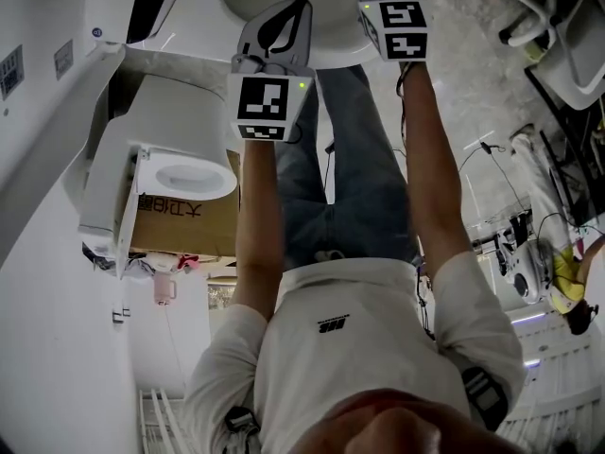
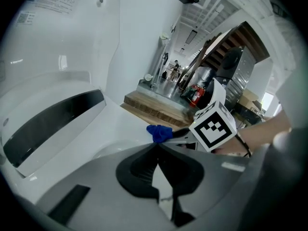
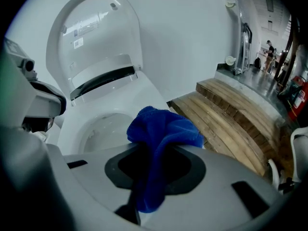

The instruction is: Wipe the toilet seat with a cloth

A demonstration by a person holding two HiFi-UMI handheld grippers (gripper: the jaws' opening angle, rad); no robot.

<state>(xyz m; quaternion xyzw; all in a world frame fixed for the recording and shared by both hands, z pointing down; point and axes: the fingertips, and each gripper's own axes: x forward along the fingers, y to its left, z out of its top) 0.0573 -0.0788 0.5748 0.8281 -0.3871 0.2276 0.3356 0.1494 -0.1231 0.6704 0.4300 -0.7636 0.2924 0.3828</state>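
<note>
**Grip.** Your right hand-held gripper (image 3: 159, 147) is clamped on a blue cloth (image 3: 163, 124). The cloth bunches up above the jaw tips and a tail of it hangs back between the jaws. Your left hand-held gripper (image 2: 156, 147) has its jaws drawn together at the tips with nothing between them.

**Position of task item.** In the right gripper view the toilet seat (image 3: 144, 96) lies at about 11 o'clock from the cloth, ringing the open bowl (image 3: 103, 129). The lid (image 3: 94, 32) stands raised behind it at 12 o'clock. A stepped wooden platform (image 3: 231, 114) sits at 2 o'clock, off the work area. The cloth appears to be just above the seat's near right edge. Whether it is touching cannot be confirmed.

**Key relation.** The seat's long axis seems to run from the lid hinge at 12 o'clock down toward 7 o'clock. That means the wiping stroke should follow the rim leftward and away from you. The right hand carries the cloth and is the working hand. The left hand-held gripper sits at 9 o'clock beside the bowl, close by but idle.

**Assessment.** No wipe contact is established. Lower the cloth onto the rim first, and keep the left hand clear of the sweep path.
</note>
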